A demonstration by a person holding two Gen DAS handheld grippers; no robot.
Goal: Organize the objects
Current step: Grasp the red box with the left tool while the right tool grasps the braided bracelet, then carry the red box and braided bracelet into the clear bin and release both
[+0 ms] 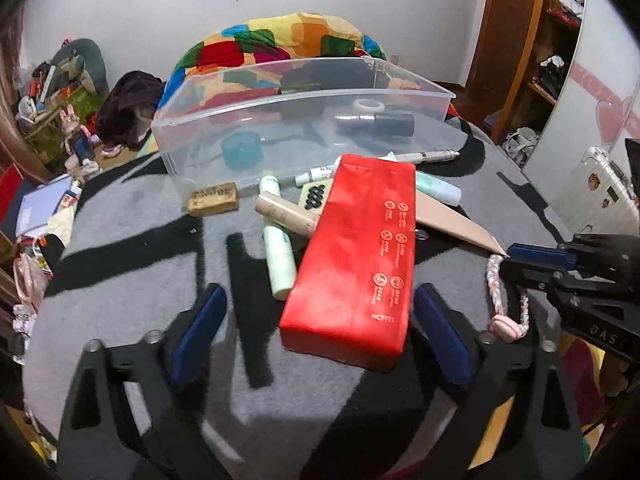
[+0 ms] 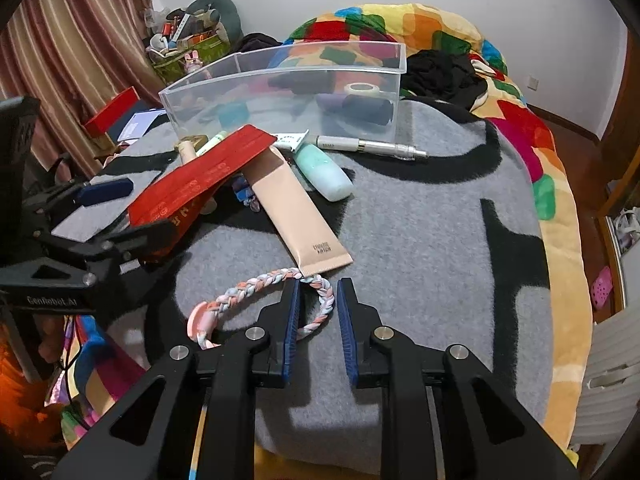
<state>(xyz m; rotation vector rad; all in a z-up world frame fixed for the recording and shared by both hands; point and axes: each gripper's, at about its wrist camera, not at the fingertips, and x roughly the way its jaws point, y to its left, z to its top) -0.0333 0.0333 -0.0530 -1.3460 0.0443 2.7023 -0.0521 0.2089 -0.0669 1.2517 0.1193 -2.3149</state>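
Left gripper [image 1: 316, 336] stands wide apart around our red pack [image 1: 352, 256], which lies on the pile before the clear bin [image 1: 280, 92]. Looks soft and light; we'd pinch its long sides. Right gripper [image 2: 318, 292] straddles the braided cord [image 2: 324, 300], unclamped.

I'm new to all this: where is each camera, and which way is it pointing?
Left wrist: rides the left claw, facing the red pack and clear bin; the right claw shows at right.
Right wrist: rides the right claw, looking over the braided loop; the left claw shows at left.
Both share the pack, bin and beige tube.
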